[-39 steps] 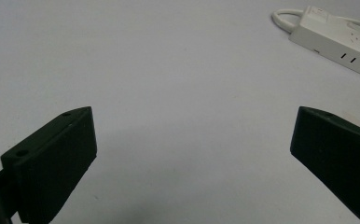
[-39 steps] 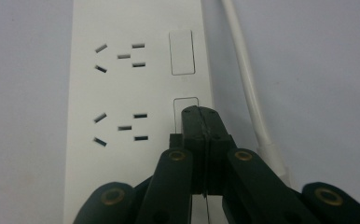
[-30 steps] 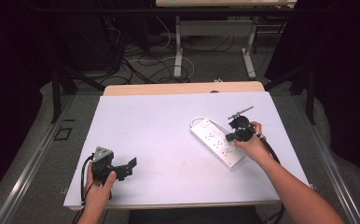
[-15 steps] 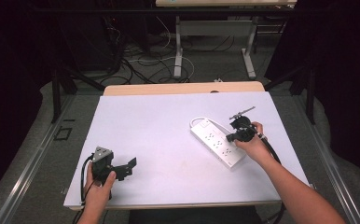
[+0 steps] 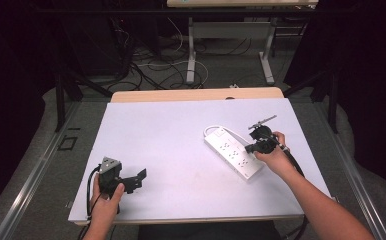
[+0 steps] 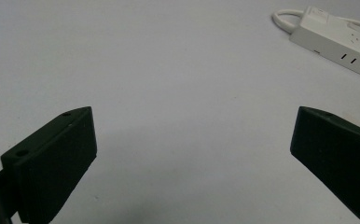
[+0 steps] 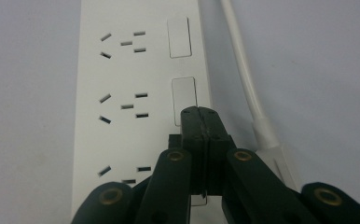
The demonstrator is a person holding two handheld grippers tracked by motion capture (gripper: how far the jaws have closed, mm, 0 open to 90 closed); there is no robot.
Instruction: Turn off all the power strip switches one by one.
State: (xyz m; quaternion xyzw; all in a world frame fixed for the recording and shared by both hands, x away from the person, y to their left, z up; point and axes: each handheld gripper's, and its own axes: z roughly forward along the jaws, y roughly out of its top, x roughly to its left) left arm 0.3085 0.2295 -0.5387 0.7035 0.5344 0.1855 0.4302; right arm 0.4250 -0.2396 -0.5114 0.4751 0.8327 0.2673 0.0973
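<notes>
- Dark surroundings frame a pale tabletop (image 5: 181, 145); cables lie tangled on the floor beyond it, near the legs of another table (image 5: 191, 50)
- a white power strip (image 5: 232, 153) lies slantwise on the right half of the tabletop, its white cord (image 5: 208, 131) looping at the far end; in the left gripper view it sits at the upper right (image 6: 341, 39)
- the right gripper (image 5: 261, 142), held in the person's right hand (image 5: 273, 157), is at the strip's right edge; in the right gripper view its jaws are pressed together with nothing between them, tips (image 7: 201, 122) over or on a rectangular switch button (image 7: 184, 100) of the strip; contact I cannot tell
- the strip's face (image 7: 122, 93) shows rows of socket slots and a second button above; no brand or writing is legible
- the left gripper (image 5: 131, 180), in the left hand (image 5: 106, 197), rests near the table's front left corner, well apart from the strip; its jaws stand wide apart over bare tabletop, holding nothing (image 6: 192, 154)
</notes>
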